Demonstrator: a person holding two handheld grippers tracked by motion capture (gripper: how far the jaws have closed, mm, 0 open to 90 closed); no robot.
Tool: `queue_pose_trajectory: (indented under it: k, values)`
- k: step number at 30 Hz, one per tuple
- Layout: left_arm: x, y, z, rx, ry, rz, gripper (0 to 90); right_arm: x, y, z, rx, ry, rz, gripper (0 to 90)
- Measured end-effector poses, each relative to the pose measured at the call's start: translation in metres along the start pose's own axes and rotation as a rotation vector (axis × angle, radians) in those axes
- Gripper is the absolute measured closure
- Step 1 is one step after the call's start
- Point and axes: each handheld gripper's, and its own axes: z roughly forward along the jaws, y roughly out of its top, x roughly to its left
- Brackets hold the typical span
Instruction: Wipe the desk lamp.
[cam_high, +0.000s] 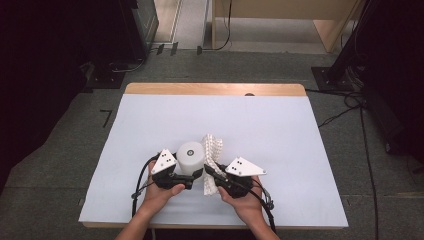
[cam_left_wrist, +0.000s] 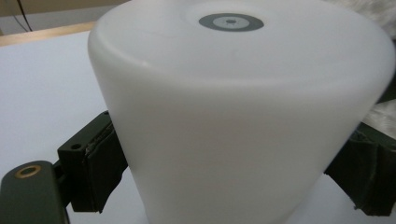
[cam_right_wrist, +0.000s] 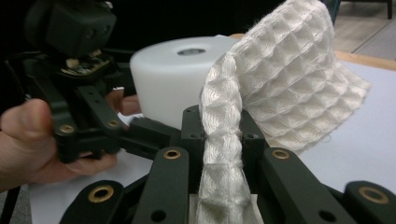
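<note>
A white plastic cup (cam_high: 190, 157) stands upside down near the front middle of the table, a grey ring on its upturned base (cam_left_wrist: 230, 21). My left gripper (cam_high: 192, 175) is shut on the cup's wall, one pad (cam_left_wrist: 100, 163) pressing each side. Just right of the cup, a white waffle-weave cloth (cam_high: 212, 150) rises in a fold. My right gripper (cam_high: 207, 171) is shut on the cloth (cam_right_wrist: 285, 88), which runs up between its jaws and flops over to the right. The cup (cam_right_wrist: 175, 81) stands close behind the cloth, touching or nearly so.
The table carries a white sheet (cam_high: 165, 115), with a wooden strip (cam_high: 215, 89) along the far edge. Grey floor surrounds it, with cables (cam_high: 345, 112) at the right and dark equipment at both sides. A person's hands (cam_high: 160, 195) hold the grippers at the front edge.
</note>
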Motion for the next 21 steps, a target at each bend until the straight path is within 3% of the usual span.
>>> queue_pose_trajectory:
  k: [4,9,16,19,21]
  values:
    - [0.002,0.001,-0.002,-0.015,-0.01,-0.006,8.8,-0.005,-0.003,0.003,0.017,0.004,0.019,78.2]
    - [0.007,0.002,-0.006,-0.049,-0.011,-0.043,8.8,-0.009,-0.012,0.009,0.053,0.015,0.054,78.1]
    - [0.013,0.002,-0.006,-0.083,0.079,-0.059,8.7,-0.008,-0.023,0.021,0.119,0.039,0.067,78.0]
    - [0.014,0.0,-0.004,-0.076,0.119,-0.029,8.6,-0.011,-0.023,0.019,0.111,0.028,0.069,78.1]
    - [0.013,-0.002,-0.001,-0.051,0.155,0.016,8.6,-0.015,-0.022,0.016,0.1,0.013,0.078,78.0]
